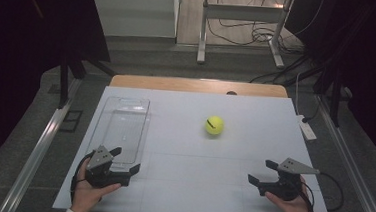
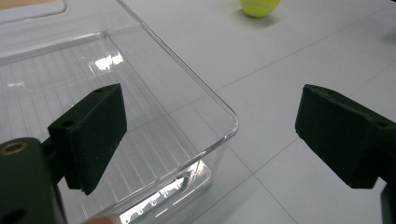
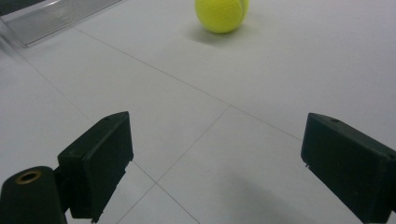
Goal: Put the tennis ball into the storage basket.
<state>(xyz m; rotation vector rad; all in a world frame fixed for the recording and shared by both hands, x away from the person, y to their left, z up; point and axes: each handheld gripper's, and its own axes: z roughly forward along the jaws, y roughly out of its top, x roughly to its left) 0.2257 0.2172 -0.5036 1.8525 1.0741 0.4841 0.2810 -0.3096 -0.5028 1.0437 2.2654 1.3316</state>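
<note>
Near the table's (image 1: pixel 179 195) front edge, the left gripper (image 1: pixel 124 161) is hovering with jaws wide apart and nothing between them at the clear tray's (image 1: pixel 106 111) near corner, while the right gripper (image 1: pixel 260 171), likewise gaping and empty, is facing the tennis ball (image 1: pixel 214 125) lying well beyond it, right of the tray.

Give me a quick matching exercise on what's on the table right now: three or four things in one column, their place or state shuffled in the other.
Things:
1. tennis ball
2. clear tray
3. left gripper
4. right gripper

Places or states:
A. open, at the tray's near end
B. empty, on the table's left side
C. loose on the table, past its middle
D. open, over bare table at the near right

Pairs: 1-C, 2-B, 3-A, 4-D
</note>
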